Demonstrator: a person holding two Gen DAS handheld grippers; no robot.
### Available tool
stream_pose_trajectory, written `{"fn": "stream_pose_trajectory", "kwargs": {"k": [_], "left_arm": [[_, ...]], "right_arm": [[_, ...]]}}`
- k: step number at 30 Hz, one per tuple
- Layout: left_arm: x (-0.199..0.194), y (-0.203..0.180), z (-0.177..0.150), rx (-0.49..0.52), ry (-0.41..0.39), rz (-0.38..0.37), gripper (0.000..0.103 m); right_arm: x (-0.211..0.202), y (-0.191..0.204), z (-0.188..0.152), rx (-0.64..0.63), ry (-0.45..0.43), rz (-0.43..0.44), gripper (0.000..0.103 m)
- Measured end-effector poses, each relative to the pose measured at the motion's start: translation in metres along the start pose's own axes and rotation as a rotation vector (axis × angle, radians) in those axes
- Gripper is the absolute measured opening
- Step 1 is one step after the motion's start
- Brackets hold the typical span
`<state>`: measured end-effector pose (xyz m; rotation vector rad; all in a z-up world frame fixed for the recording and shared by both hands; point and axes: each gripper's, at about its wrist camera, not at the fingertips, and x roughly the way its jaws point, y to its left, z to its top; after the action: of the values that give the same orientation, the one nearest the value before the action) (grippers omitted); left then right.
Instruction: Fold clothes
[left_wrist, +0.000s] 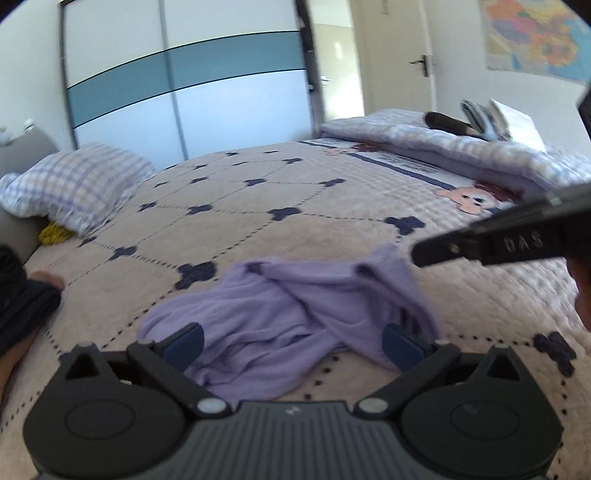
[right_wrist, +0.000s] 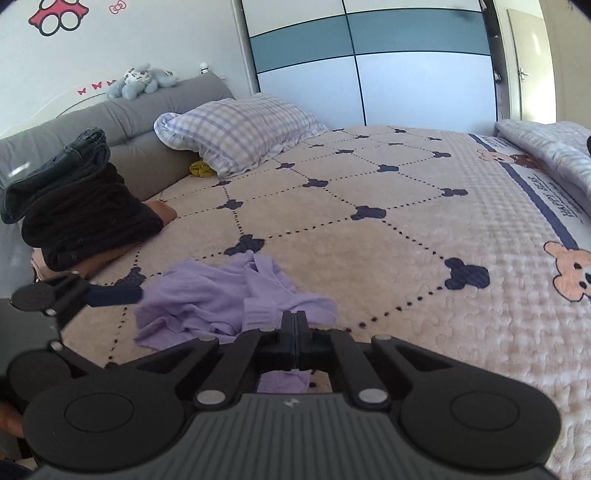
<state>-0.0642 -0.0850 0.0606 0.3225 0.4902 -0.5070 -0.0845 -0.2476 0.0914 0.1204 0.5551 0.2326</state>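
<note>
I see the crumpled lilac knit garment (left_wrist: 291, 314) lying in a loose heap on the pink quilted bedspread with navy clover marks (left_wrist: 295, 206), near the bed's front edge. My left tool (left_wrist: 293, 341) has its blue-padded fingers spread wide on either side of the heap's near edge, with the cloth between them but not pinched. My right tool (right_wrist: 296, 325) has its fingers pressed together; purple fabric shows just beyond and just under the tips, but I cannot tell whether any cloth is caught between them. In the left view that tool reaches in from the right as a dark bar above the garment's far corner. In the right view the left tool sits just beside the garment's left side.

A stack of folded dark clothes (right_wrist: 77, 210) rests near the grey padded headboard (right_wrist: 140, 110), well apart from the garment. A lilac checked pillow (right_wrist: 240, 129) lies by the headboard, with a small yellow item (right_wrist: 201, 169) tucked beside it.
</note>
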Motion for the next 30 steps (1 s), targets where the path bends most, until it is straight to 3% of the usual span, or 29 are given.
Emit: {"fn": "stream_pose_trajectory", "kwargs": {"k": [2,6,8,9,10,14,16,18,20,25,28,30], "left_arm": [[0.013,-0.019,0.004,0.081,0.02,-0.012,0.103],[0.04,-0.037,0.007,0.144,0.062,-0.032,0.103],[0.05,-0.037,0.008,0.122,0.082,-0.028,0.098],[0.055,-0.036,0.008,0.111,0.1,-0.022,0.08],[0.058,-0.035,0.008,0.096,0.112,-0.028,0.055],[0.056,-0.035,0.008,0.082,0.131,-0.04,0.024],[0.05,-0.036,0.009,0.103,0.126,-0.022,0.012],[0.043,-0.029,0.015,0.079,0.116,-0.013,0.01],[0.024,-0.017,0.021,0.047,0.077,0.021,0.009],[-0.079,0.05,0.041,-0.058,-0.133,0.096,0.009],[-0.14,0.099,0.038,-0.13,-0.218,0.191,0.009],[-0.165,0.128,0.028,-0.175,-0.229,0.239,0.009]], "right_arm": [[0.004,-0.001,0.002,-0.03,0.042,-0.035,0.006],[0.017,-0.018,-0.012,-0.029,0.111,-0.136,0.039],[0.022,-0.034,-0.023,0.02,0.133,-0.132,0.04],[0.025,-0.041,-0.027,0.05,0.146,-0.124,0.04],[0.028,-0.048,-0.031,0.079,0.158,-0.115,0.04],[0.04,-0.056,-0.039,0.121,0.178,-0.066,0.039],[0.043,-0.048,-0.036,0.09,0.17,-0.05,0.032],[0.046,-0.04,-0.033,0.068,0.17,-0.024,0.009],[0.046,-0.031,-0.031,0.044,0.161,-0.013,0.002],[0.028,-0.018,-0.029,-0.004,0.118,0.02,0.005],[0.022,-0.02,-0.027,-0.003,0.109,0.022,0.009],[0.028,-0.021,-0.023,0.022,0.106,0.02,0.025]]}}
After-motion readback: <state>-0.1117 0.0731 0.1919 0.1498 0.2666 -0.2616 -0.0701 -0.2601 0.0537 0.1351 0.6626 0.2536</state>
